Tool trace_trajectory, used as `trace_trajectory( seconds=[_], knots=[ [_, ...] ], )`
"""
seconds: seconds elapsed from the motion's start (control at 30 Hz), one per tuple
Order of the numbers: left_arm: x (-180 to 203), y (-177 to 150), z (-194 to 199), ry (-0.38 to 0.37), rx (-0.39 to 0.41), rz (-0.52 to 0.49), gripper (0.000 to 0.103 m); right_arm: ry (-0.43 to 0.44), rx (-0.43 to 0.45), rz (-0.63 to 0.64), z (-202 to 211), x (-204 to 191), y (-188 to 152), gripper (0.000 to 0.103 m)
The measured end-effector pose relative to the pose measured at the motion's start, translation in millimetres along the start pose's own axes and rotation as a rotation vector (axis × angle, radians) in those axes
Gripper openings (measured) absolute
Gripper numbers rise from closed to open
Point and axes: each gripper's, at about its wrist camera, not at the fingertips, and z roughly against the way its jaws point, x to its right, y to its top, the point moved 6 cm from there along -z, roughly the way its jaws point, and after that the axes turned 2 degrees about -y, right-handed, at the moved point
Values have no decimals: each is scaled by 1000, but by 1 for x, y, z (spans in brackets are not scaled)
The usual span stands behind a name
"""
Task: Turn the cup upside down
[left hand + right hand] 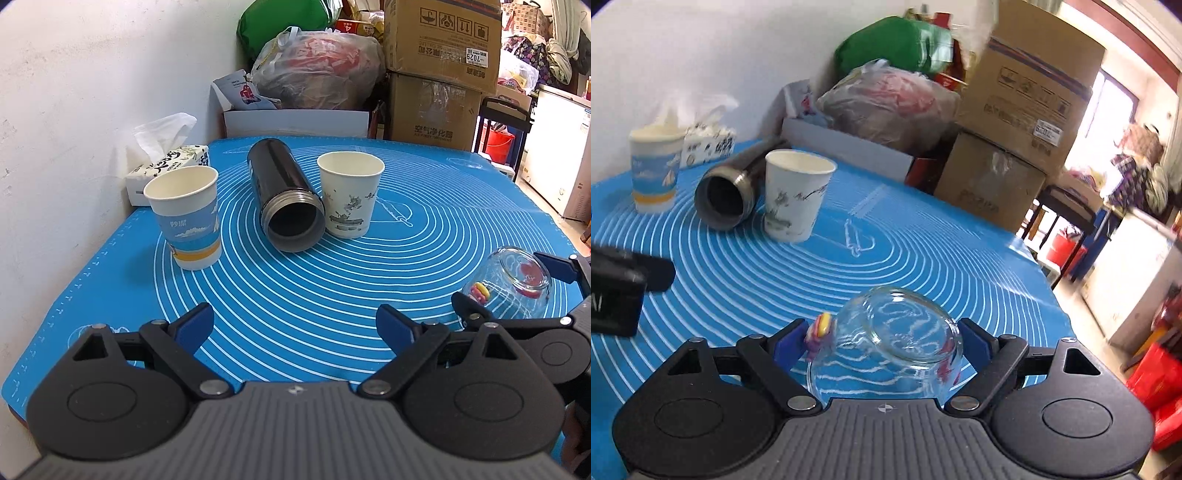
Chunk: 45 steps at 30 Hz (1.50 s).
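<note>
A clear glass cup (890, 350) with small coloured pictures sits tilted between my right gripper's fingers, its thick base pointing up and away. My right gripper (884, 345) is shut on it, just above the blue mat (738, 280). The same cup (511, 284) and right gripper (517, 286) show at the right edge of the left wrist view. My left gripper (295, 328) is open and empty, low over the mat's near side.
On the mat (295, 295) stand a blue-printed paper cup (188, 218), a white paper cup (349, 194) and a black flask (282, 195) lying on its side, mouth toward me. A tissue box (162, 166) sits by the wall. Cardboard boxes (439, 70) and bags stand behind the table.
</note>
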Motion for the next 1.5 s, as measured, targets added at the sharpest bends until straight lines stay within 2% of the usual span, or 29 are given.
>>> trace_trajectory(
  seconds=[0.27, 0.37, 0.53, 0.67, 0.97, 1.17, 1.5],
  knots=[
    [2, 0, 0, -4, 3, 2, 94, 37, -9, -41, 2, 7, -4, 92],
    [4, 1, 2, -15, 8, 10, 94, 57, -13, -74, 8, 15, -1, 99],
    [11, 4, 18, -16, 46, -3, 94, 41, -3, -129, 36, 37, 6, 103],
    [16, -4, 37, -9, 54, -41, 94, 62, -48, -218, 60, 57, 4, 103],
    [20, -22, 74, -37, 40, -46, 94, 116, -95, -300, 111, 66, -22, 103],
    [22, -39, 83, -36, 24, -43, 94, 96, -70, -315, 139, 66, -38, 103],
    [27, -57, 87, -42, 8, -62, 94, 78, -61, -312, 152, 61, -64, 103]
  ],
)
